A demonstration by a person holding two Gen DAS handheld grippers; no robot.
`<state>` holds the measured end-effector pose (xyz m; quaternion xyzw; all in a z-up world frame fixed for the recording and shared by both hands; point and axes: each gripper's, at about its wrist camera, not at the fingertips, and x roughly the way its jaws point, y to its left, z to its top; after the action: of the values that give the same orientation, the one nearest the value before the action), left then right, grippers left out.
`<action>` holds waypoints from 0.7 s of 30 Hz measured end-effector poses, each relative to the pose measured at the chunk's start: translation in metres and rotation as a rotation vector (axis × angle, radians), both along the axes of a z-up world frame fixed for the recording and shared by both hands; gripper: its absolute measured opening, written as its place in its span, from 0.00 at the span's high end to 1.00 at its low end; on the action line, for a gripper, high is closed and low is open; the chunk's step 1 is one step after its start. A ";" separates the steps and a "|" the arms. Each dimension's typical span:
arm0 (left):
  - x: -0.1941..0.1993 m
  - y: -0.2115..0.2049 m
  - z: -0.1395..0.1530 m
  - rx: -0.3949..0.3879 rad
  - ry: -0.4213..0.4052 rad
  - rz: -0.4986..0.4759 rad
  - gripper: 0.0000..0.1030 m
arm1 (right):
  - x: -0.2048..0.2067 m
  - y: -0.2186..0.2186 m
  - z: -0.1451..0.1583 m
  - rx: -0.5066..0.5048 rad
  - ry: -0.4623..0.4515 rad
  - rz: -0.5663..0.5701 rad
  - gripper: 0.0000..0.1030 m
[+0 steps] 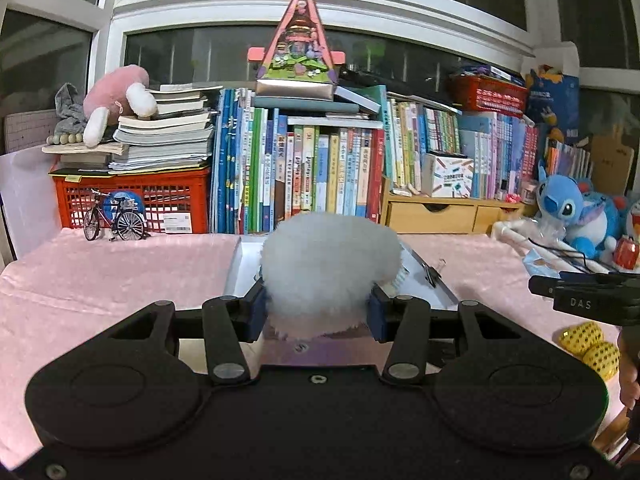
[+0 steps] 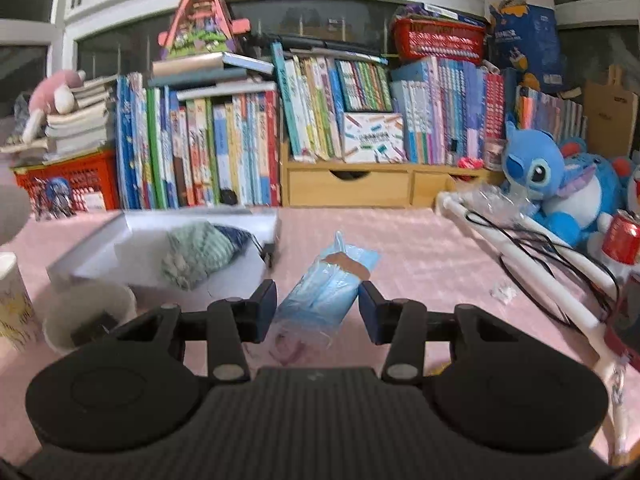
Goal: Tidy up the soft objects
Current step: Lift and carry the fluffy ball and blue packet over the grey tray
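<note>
A: Left gripper: clamped on white fluffy ball, pads pressed into both flanks. Held above near end of white tray, in front of the binder clip.

B: Right gripper: jaws parted, straddling near end of blue mask pack, lying flat on pink worktop. Contact with the pack cannot be confirmed.

A: Tray contents in right view: green knitted pouch, near centre. Free floor remaining on left portion and far edge.

B: Likely faults. Ball: compressible, loose fibres; probable slip if pressure eases, or snag of fluff on the clip. Release too near the tray wall: probable roll off onto worktop.

A: Mask pack: slick film, limp. Closing at one end likely to leave far end drooping or sliding out. Grip nearer the middle advised.

B: Clearances. Left of right gripper: paper cup and mug, just beside the tray's near corner; risk of tipping on a leftward sweep. Right: white lamp arm with black cable; risk of hooking. Open room between pack and tray.
</note>
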<state>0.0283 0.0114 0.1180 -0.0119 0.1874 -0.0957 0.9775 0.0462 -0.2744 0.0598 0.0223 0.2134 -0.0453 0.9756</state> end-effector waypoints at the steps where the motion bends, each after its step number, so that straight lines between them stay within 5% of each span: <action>1: 0.005 0.004 0.005 -0.005 0.012 -0.003 0.55 | 0.004 0.001 0.004 0.004 -0.002 0.016 0.52; 9: 0.053 0.034 0.030 -0.112 0.162 -0.077 0.55 | 0.034 0.013 0.022 0.041 0.010 0.133 0.52; 21: 0.144 0.034 0.033 -0.048 0.364 -0.075 0.55 | 0.087 0.024 0.025 0.094 0.164 0.212 0.52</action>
<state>0.1721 0.0452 0.1509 -0.0451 0.3590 -0.1327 0.9228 0.1335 -0.2504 0.0849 0.0417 0.2956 0.0664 0.9521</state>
